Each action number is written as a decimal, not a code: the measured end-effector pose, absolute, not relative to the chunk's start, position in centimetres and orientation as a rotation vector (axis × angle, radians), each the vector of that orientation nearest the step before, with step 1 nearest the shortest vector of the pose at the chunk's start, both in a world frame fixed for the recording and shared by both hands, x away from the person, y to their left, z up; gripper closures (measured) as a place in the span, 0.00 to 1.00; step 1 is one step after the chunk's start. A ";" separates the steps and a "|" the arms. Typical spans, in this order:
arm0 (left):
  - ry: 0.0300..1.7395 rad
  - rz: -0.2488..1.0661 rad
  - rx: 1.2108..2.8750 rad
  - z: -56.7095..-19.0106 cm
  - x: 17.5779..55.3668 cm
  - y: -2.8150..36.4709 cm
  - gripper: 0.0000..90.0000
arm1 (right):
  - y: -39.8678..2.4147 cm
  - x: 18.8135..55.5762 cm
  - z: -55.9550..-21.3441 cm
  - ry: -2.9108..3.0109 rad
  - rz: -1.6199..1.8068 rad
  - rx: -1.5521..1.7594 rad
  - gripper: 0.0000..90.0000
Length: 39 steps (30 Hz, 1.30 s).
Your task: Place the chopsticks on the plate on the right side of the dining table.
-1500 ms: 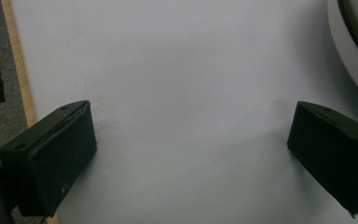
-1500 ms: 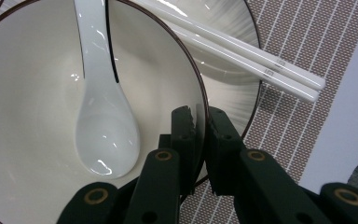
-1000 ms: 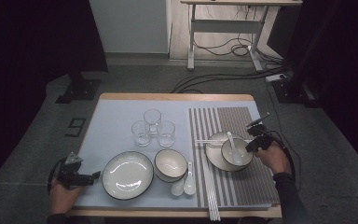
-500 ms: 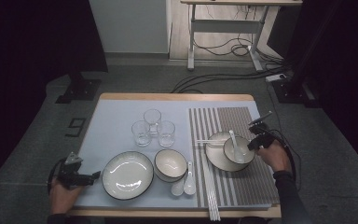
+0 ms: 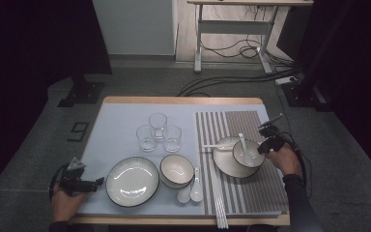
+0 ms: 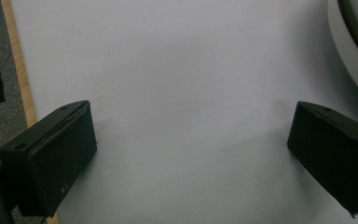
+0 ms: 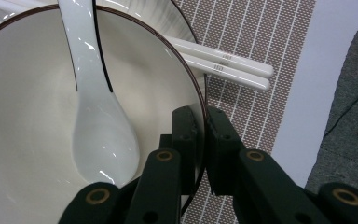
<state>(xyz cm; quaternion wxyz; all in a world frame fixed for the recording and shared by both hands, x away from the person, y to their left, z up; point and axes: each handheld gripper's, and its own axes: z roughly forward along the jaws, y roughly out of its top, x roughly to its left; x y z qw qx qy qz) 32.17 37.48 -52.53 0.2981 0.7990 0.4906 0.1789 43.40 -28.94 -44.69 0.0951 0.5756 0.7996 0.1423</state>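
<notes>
Black jaws of the right hand-held gripper (image 7: 200,140) are pinching one bowl's (image 7: 23,154) rim; it is sitting on one plate (image 5: 222,162), holding one spoon (image 7: 98,126). The left hand-held gripper (image 6: 186,154) is gaping empty. Three glasses (image 5: 158,131) are standing behind.

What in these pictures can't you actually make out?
- Bowl, right gripper view: its near rim is hidden behind the right claw, which is shut on the rim; the left side is cut off by the frame edge.
- Plate, left gripper view: cut off at the right edge.
- Glasses, high view: too small to tell whether they hold anything.
- Chopsticks, high view: too thin to count.
</notes>
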 end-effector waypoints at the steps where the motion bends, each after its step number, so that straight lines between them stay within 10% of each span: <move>1: 1.304 0.475 2.123 -52.5 32.2 37.5 0.01 | -29.0 43.5 -44.7 2.369 0.421 1.709 0.92; 39: 1.304 0.474 2.123 -52.5 32.2 37.5 0.01 | -28.1 44.6 -44.7 2.365 0.482 1.728 0.93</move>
